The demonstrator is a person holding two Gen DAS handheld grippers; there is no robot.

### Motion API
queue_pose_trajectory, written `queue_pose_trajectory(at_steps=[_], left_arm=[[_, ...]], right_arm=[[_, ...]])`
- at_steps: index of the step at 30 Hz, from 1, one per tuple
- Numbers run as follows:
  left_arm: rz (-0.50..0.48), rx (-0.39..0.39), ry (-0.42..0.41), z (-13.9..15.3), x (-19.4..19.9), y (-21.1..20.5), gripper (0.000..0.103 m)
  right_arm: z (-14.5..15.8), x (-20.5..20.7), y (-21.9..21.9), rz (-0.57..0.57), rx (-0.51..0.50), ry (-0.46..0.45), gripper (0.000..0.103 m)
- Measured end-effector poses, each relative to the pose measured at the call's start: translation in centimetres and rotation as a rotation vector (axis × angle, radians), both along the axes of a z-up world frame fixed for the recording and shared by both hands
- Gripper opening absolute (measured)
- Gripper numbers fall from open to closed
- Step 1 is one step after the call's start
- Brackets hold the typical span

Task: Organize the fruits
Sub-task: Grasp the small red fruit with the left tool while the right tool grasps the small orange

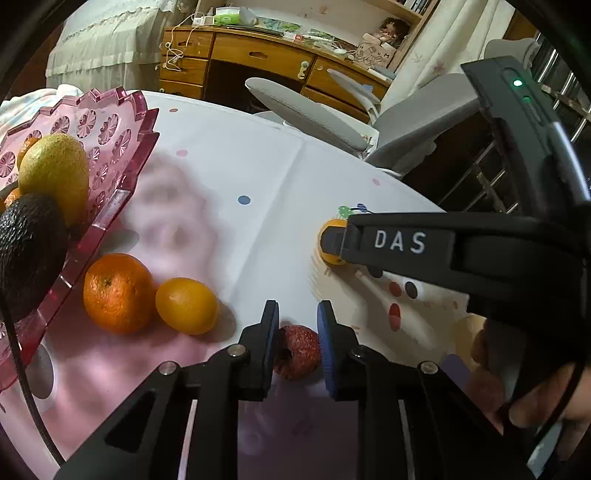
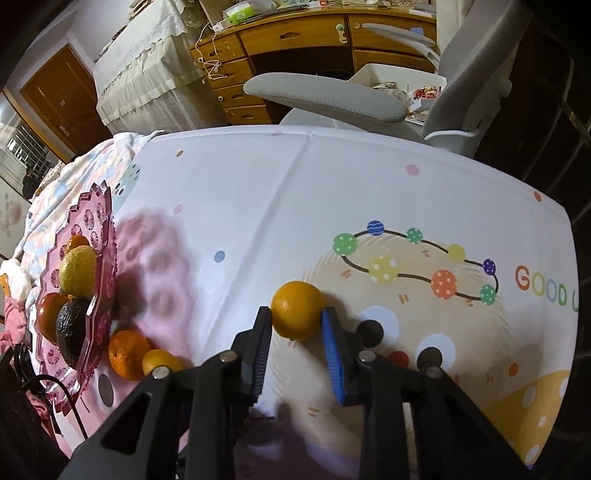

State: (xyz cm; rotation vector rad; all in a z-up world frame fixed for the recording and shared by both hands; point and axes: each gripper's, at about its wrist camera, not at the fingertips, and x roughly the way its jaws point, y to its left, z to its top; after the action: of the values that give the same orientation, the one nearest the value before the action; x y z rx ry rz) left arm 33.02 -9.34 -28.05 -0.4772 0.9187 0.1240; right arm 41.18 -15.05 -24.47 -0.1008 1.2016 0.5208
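In the left wrist view my left gripper [image 1: 298,311] is shut on a small red bumpy fruit [image 1: 297,352] that rests on the white patterned tablecloth [image 1: 236,155]. To its left lie an orange [image 1: 118,291] and a smaller yellow-orange fruit [image 1: 186,305], next to the pink glass tray [image 1: 122,147]. The tray holds a yellow-green citrus [image 1: 55,173], a dark avocado [image 1: 31,251] and small oranges. In the right wrist view my right gripper [image 2: 296,314] is shut on a small orange [image 2: 297,314] on the cloth's cartoon print. The same grip shows at the small orange [image 1: 328,254] in the left wrist view.
A grey office chair [image 2: 332,98] stands behind the table's far edge, with a wooden desk [image 2: 295,33] beyond it. A patterned blanket [image 2: 74,173] lies left of the tray [image 2: 99,229]. A person's hand [image 1: 535,402] holds the right gripper's handle.
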Motion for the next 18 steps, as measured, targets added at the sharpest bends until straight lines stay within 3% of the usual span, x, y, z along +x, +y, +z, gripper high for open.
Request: queue_pose_trajectory(at_steps=[11,18], left_arm=[[-0.01,-0.076,-0.006,0.9,-2.2,1.0,0.009],[-0.052,-0.07,-0.028,2.3,-4.3,1.2,0.007]], right_arm=[[1.8,-0.9,-0.7,-0.047,-0.005,0.002,0.026],[3.4,-2.8,-1.6,-0.096,0.016,0.002,0.026]])
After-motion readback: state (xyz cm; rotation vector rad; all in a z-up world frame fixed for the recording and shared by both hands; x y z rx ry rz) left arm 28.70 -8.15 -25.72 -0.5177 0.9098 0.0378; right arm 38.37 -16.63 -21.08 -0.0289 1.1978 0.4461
